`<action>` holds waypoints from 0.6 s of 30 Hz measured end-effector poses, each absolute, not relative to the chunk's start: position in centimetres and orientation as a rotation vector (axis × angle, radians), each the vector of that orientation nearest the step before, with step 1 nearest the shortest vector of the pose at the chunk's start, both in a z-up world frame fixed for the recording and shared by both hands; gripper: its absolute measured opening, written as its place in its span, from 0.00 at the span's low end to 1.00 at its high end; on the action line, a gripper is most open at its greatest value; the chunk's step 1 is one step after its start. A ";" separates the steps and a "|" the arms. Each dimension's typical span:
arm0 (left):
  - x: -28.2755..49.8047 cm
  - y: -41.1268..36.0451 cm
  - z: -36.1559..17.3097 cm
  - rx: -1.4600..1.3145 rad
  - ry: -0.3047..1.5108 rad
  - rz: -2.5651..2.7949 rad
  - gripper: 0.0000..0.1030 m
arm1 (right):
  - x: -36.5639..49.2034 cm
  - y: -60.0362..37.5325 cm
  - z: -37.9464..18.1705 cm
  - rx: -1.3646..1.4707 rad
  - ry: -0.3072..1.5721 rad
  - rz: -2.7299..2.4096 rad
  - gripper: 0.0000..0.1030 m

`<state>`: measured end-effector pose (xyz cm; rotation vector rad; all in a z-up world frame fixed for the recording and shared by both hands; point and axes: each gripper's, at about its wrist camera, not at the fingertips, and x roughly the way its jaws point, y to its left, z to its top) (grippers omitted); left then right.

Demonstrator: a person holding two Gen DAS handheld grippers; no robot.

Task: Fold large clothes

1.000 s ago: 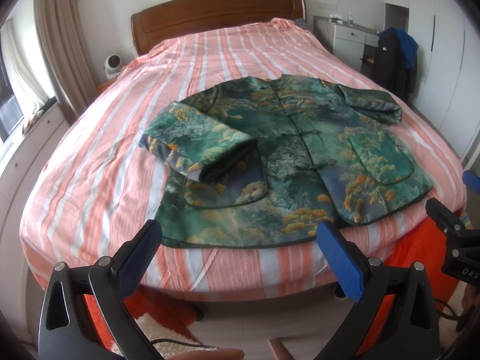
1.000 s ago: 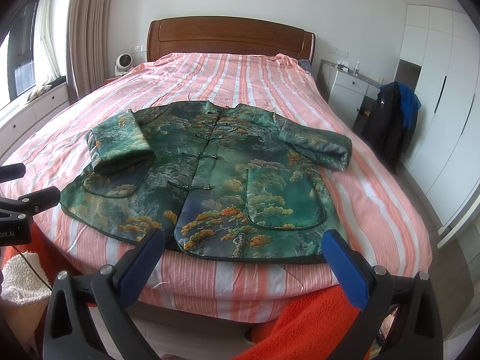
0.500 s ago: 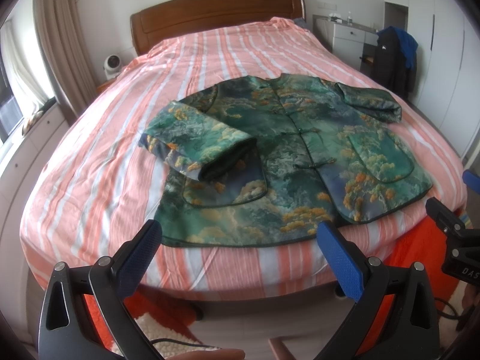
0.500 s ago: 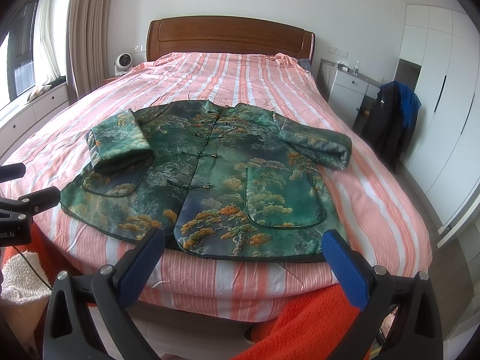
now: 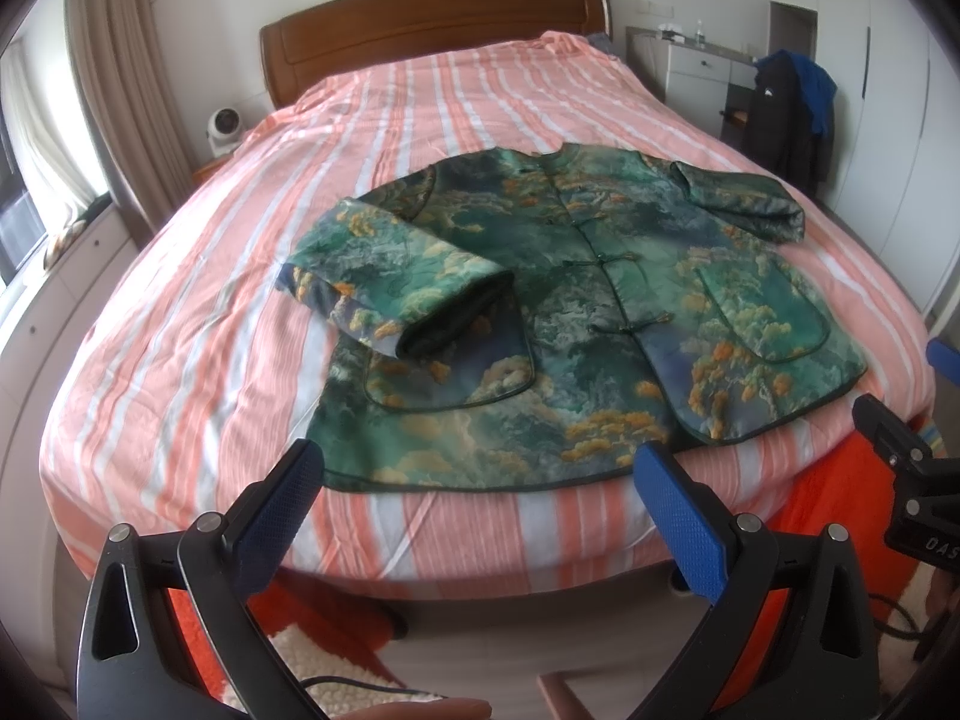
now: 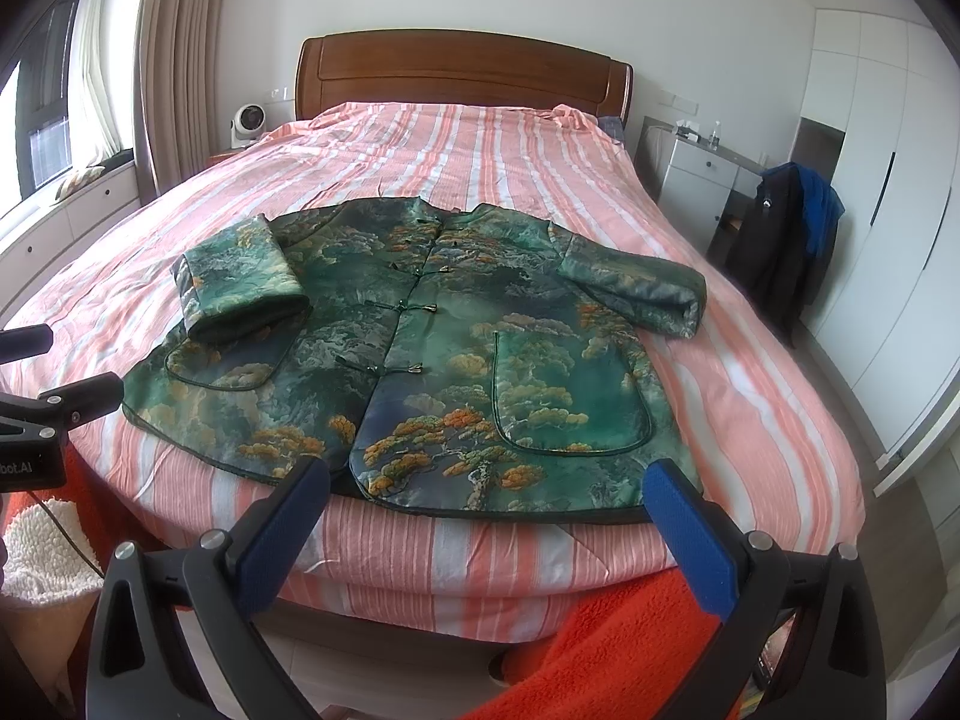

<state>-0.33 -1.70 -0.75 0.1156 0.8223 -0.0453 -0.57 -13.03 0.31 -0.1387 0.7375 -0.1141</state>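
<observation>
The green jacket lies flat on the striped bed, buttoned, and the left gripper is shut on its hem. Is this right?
Not quite. The left gripper is open and holds nothing; it hovers short of the hem, as the left wrist view shows. The rest stands: the green jacket lies flat and buttoned on the striped bed.

A jacket (image 6: 456, 354) lies on the bed (image 6: 480, 144) near its foot, headboard (image 6: 462, 69) behind. A fan (image 6: 248, 123) stands left of the bed, a dresser (image 6: 699, 177) right.
</observation>
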 end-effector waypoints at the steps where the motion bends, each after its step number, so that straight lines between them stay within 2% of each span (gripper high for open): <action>1: -0.4 -1.7 -0.8 0.116 0.824 -0.046 1.00 | -0.6 -13.0 0.3 -0.139 0.738 -0.114 1.00; 14: 0.1 -1.2 -1.8 0.106 0.857 -0.061 1.00 | -0.6 -13.0 0.2 -0.140 0.741 -0.114 1.00; 18: 2.7 2.2 -2.8 -0.044 0.944 -0.114 1.00 | -0.6 -13.3 -0.1 -0.134 0.741 -0.119 1.00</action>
